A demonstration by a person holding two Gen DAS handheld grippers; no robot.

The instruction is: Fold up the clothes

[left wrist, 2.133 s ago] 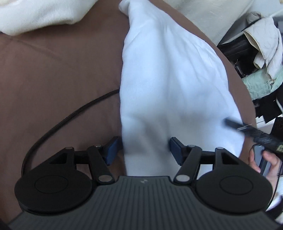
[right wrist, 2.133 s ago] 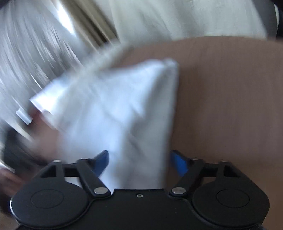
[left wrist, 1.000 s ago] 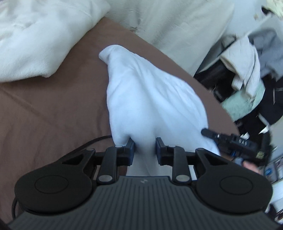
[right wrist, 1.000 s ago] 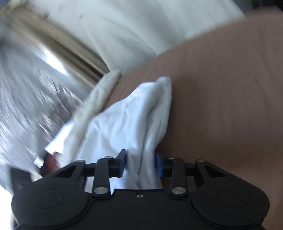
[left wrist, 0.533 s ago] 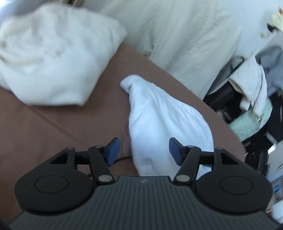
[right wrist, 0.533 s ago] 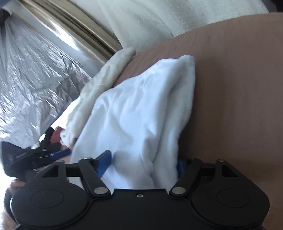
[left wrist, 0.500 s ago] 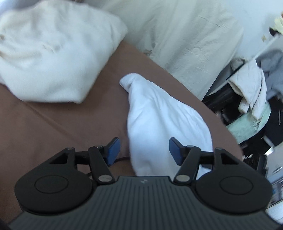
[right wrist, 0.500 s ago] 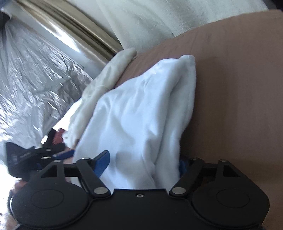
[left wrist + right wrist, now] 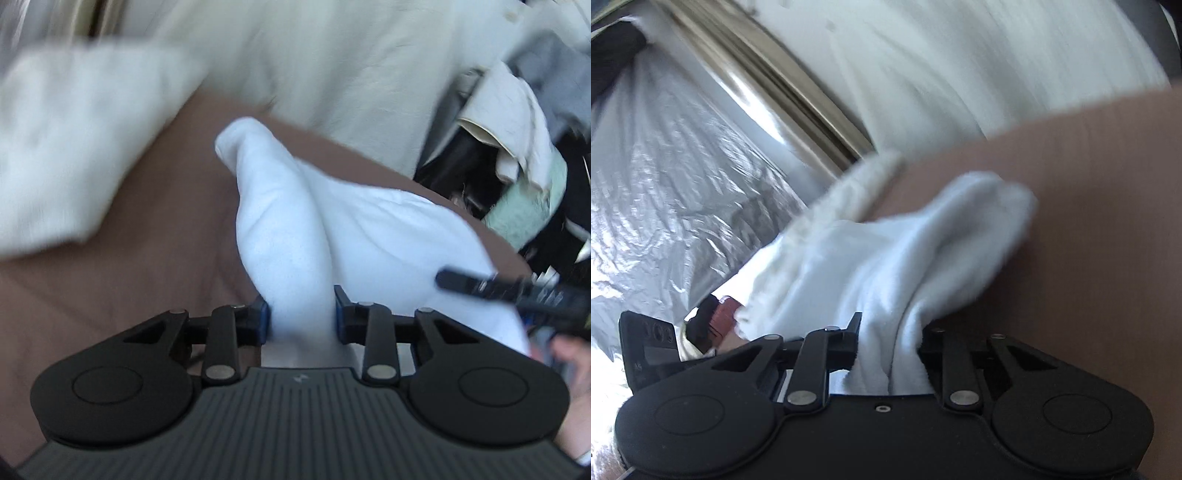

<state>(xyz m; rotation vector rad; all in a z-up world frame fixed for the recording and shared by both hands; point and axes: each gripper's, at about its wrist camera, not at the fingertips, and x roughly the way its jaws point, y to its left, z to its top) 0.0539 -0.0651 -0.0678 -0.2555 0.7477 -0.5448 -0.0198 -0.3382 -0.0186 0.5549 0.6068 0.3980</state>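
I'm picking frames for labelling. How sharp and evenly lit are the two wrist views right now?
Left wrist view: background and cream blanket smeared by motion; the white garment and left tongs closing on it stay fairly sharp. Right wrist view: streaked blur, glare on the metal rail and silver foil; right tongs closing on the garment, crisp.

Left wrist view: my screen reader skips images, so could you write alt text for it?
The left gripper is closing on a bunched fold of a white garment lying on a brown bedcover. A cream blanket sits upper left, and the right gripper reaches in from the right.
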